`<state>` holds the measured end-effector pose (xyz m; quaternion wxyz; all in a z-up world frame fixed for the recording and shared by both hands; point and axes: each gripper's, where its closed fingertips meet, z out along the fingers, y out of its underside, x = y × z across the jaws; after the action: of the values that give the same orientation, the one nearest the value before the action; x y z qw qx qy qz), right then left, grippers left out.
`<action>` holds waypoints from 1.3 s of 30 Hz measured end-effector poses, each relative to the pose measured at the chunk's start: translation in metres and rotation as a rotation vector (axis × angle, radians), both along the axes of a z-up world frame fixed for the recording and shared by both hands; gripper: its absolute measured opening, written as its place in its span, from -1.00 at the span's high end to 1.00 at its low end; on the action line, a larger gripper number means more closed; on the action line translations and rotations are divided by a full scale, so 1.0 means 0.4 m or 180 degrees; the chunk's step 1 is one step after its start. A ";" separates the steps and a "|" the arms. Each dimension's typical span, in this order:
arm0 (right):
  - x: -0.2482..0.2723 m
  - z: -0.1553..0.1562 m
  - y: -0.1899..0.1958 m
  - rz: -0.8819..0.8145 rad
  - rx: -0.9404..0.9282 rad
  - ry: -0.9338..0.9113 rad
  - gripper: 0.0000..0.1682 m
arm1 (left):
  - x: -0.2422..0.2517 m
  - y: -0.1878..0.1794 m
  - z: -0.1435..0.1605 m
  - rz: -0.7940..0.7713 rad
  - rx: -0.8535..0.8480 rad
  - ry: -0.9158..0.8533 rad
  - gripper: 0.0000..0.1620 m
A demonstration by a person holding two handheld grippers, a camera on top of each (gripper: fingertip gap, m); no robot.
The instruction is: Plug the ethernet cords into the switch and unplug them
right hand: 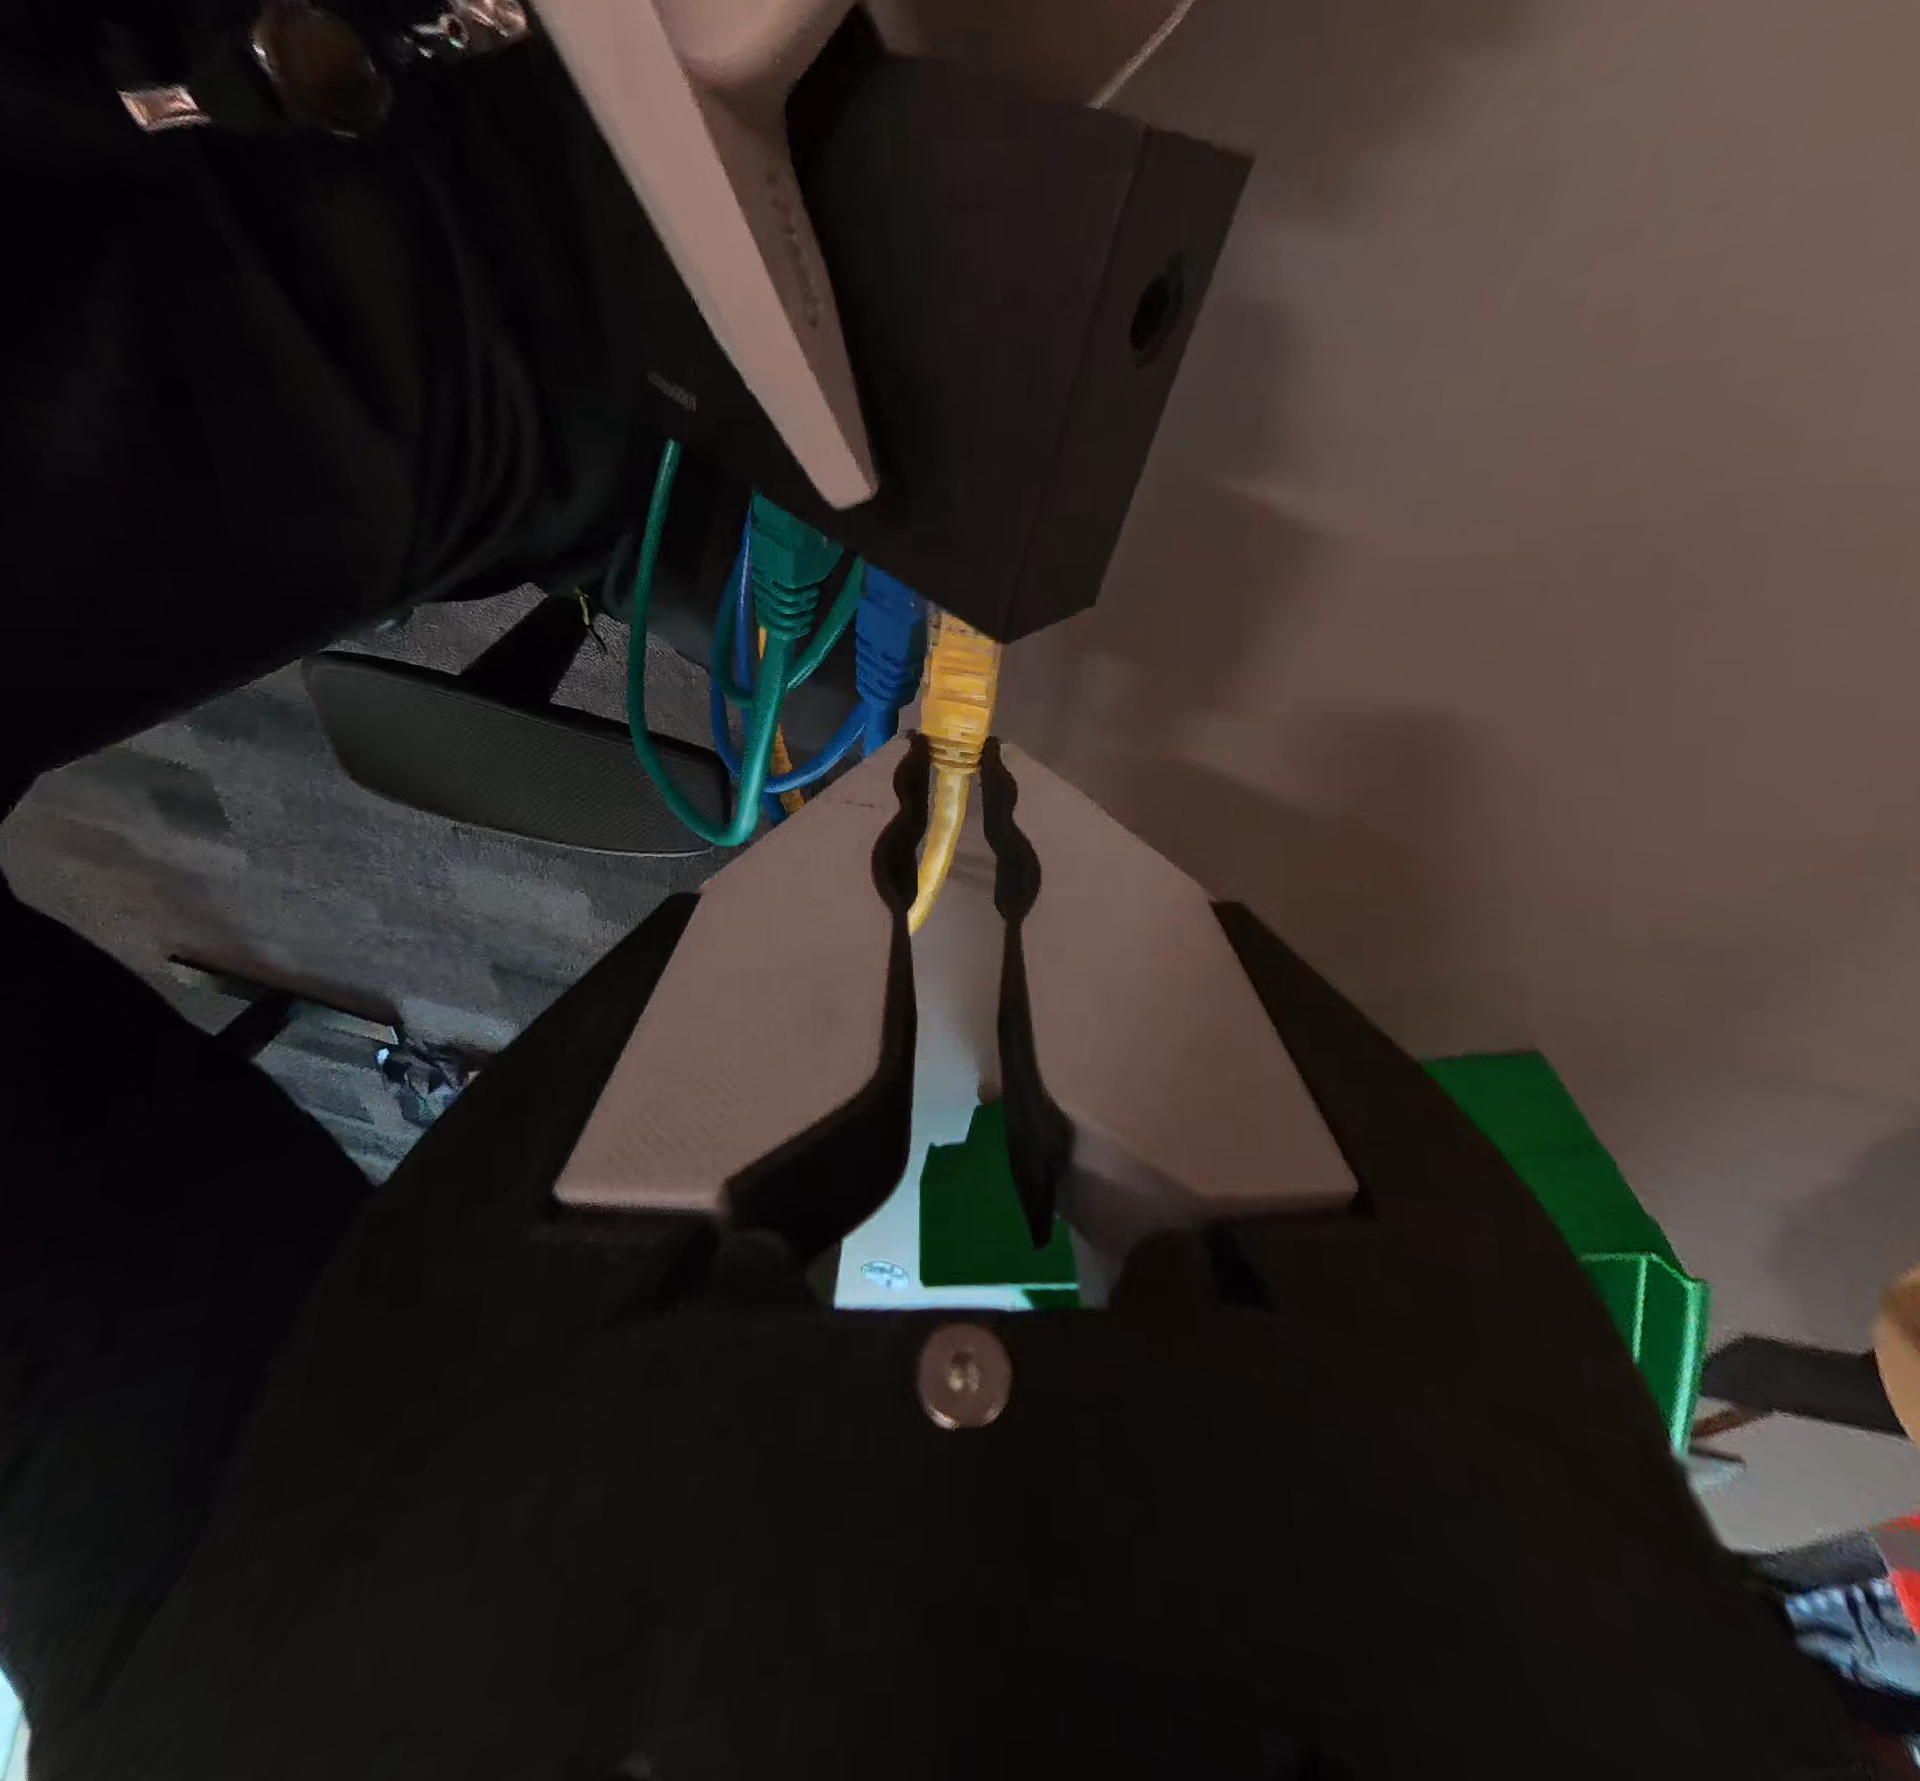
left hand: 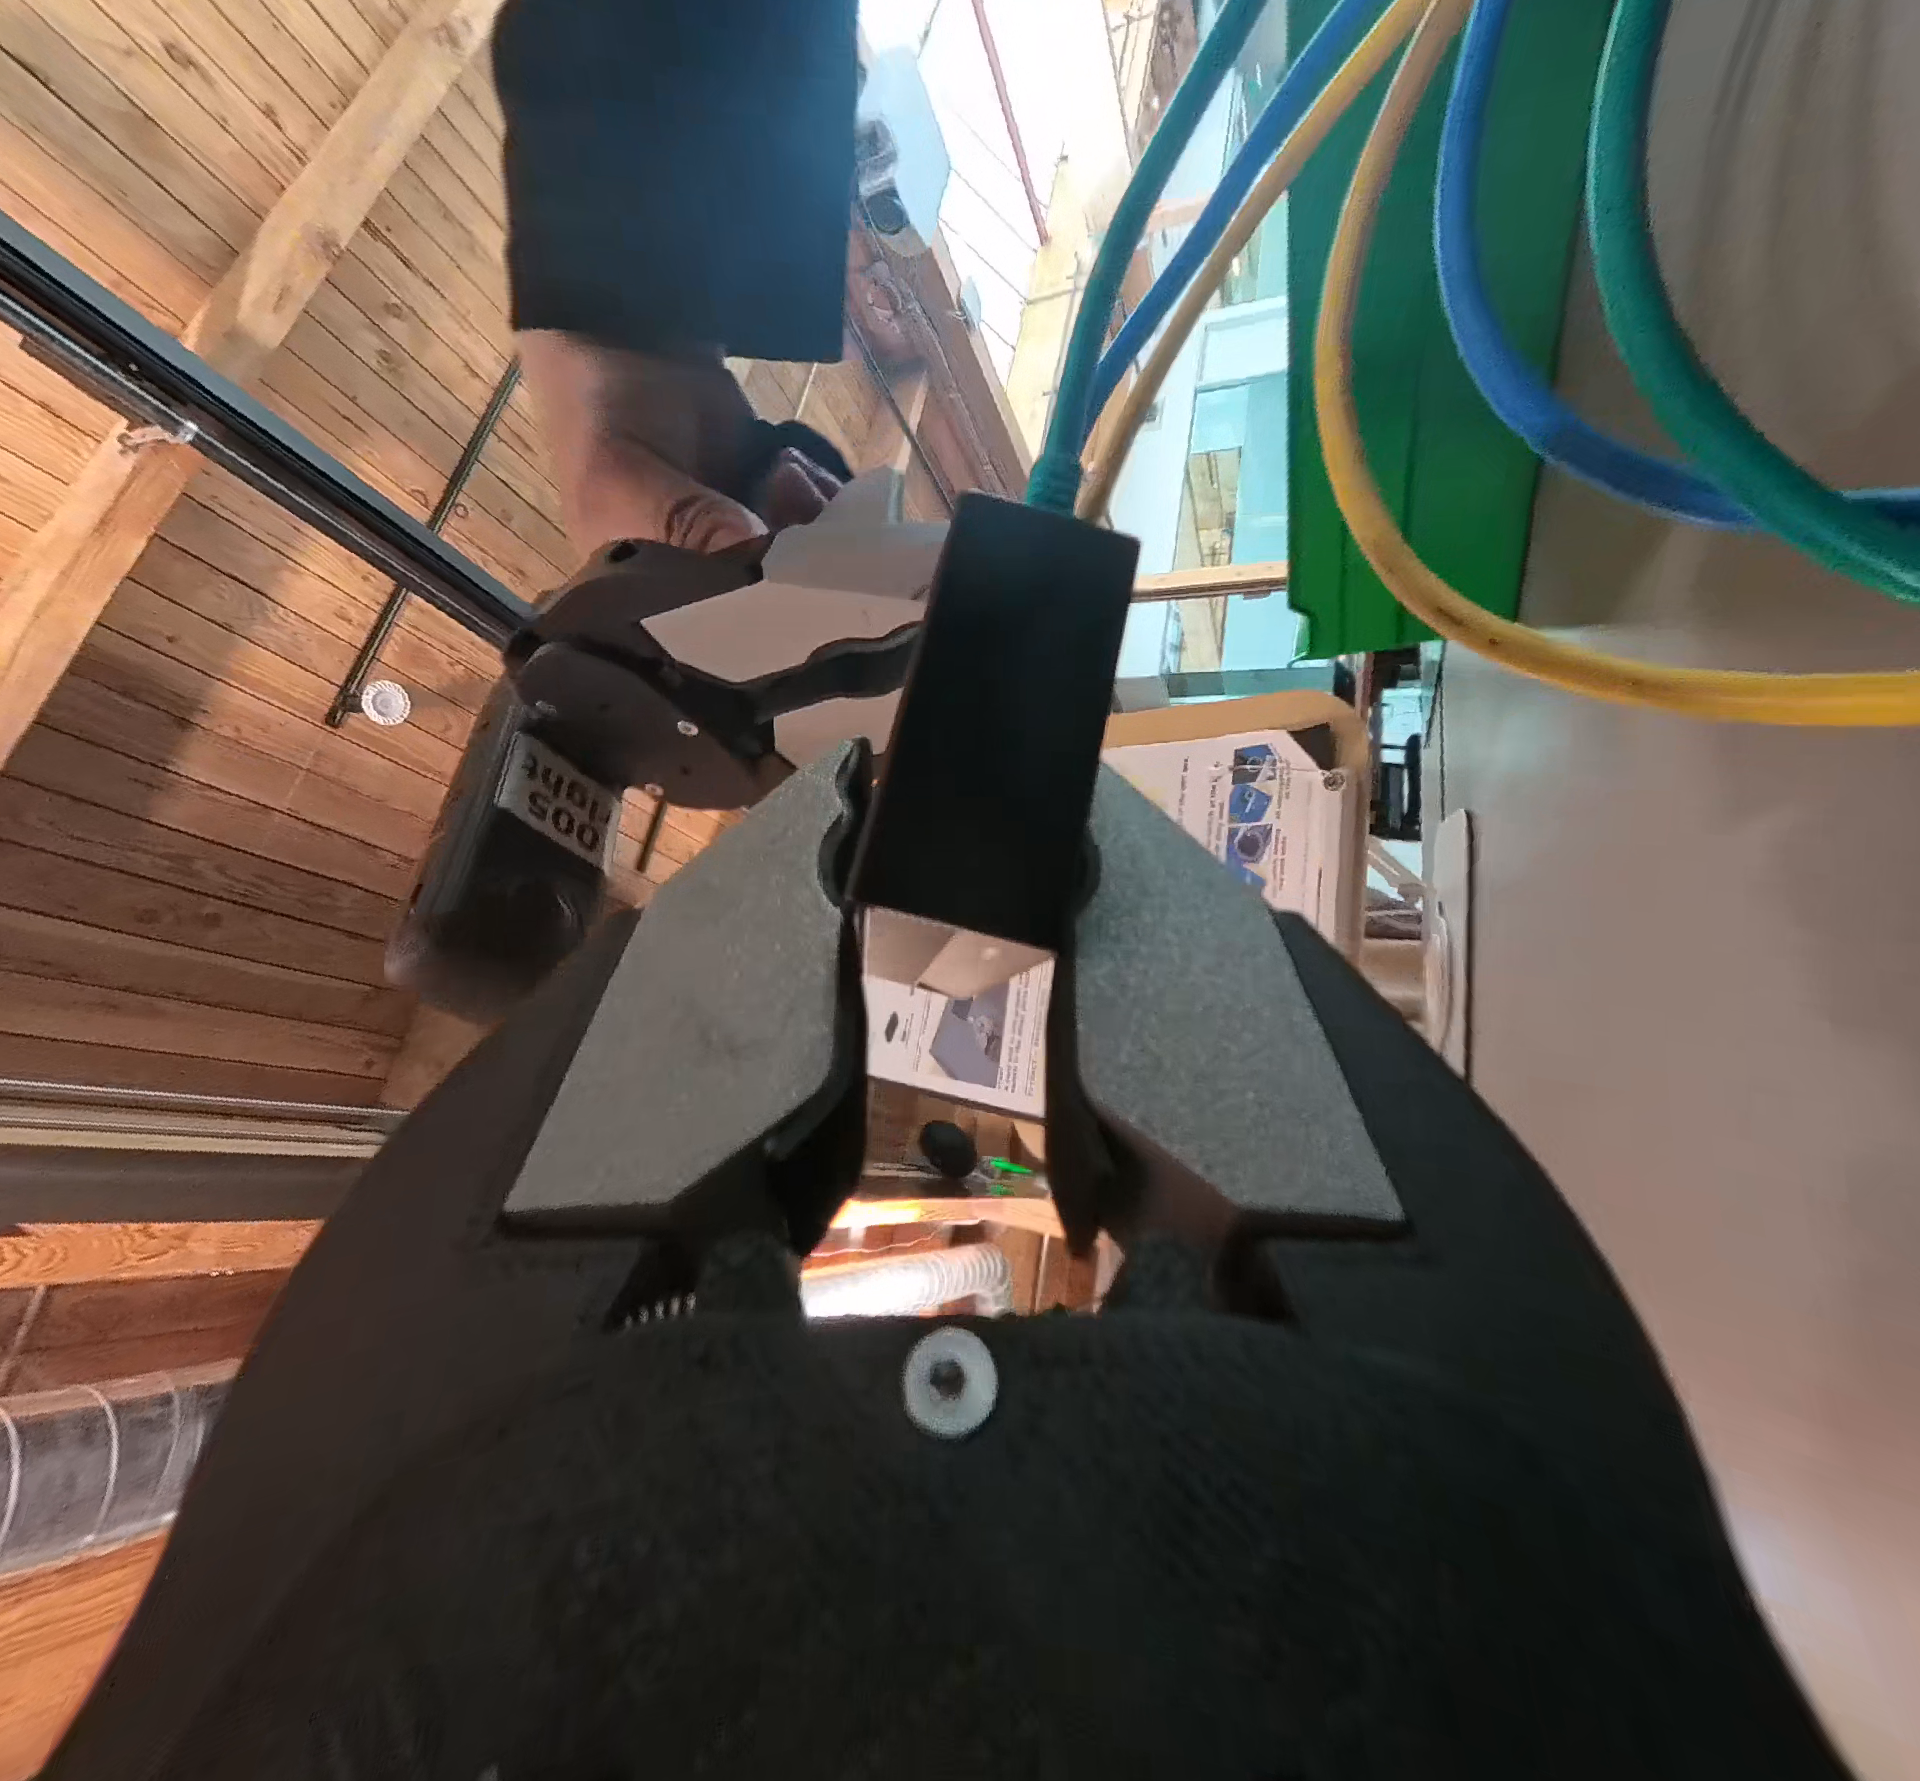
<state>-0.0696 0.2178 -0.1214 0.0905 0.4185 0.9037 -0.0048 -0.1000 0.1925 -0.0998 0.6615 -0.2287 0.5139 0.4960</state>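
Switch: black box, lifted off the table, clamped between the left gripper's pads; in the right wrist view, same box up top, a round hole in one end face.
Left gripper: jaws shut on the switch's lower end.
Right gripper: tips closed around the yellow cord just below its plug, pads touching or nearly touching the boot; also seen from the left wrist view, beside the switch, held by a hand.
Yellow cord: plug seated in the switch's outermost port.
Blue cord: plugged in next to yellow.
Green cord: plugged in beside blue.
Cables: loop away over a pale table.
Green bin: on the table, near the loops.
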 end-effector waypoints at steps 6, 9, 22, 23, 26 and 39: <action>-0.030 0.004 0.015 0.0182 0.0379 0.0270 0.93 | -0.020 0.010 -0.004 0.0014 -0.0122 -0.0166 0.60; -0.034 -0.004 0.023 0.0333 0.0714 0.0268 0.93 | -0.016 0.011 -0.010 -0.0066 -0.0197 -0.0253 0.61; 0.012 0.001 0.021 0.0444 0.0935 -0.0376 0.94 | 0.011 0.015 -0.024 -0.0146 -0.0378 -0.0213 0.62; 0.017 0.002 0.019 0.0444 0.0930 -0.0434 0.94 | 0.013 0.018 -0.035 -0.0131 -0.0418 -0.0165 0.62; 0.026 -0.009 0.017 0.0449 0.0877 -0.0504 0.96 | 0.017 0.021 -0.052 -0.0148 -0.0436 -0.0123 0.62; -0.067 -0.046 0.057 -0.0079 0.0225 0.0438 1.00 | -0.020 0.082 -0.125 0.0042 -0.0768 -0.0109 0.62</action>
<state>-0.0964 0.2406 -0.1399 0.0133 0.4313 0.9021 -0.0028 -0.1080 0.2252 -0.1497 0.6345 -0.3184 0.5571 0.4309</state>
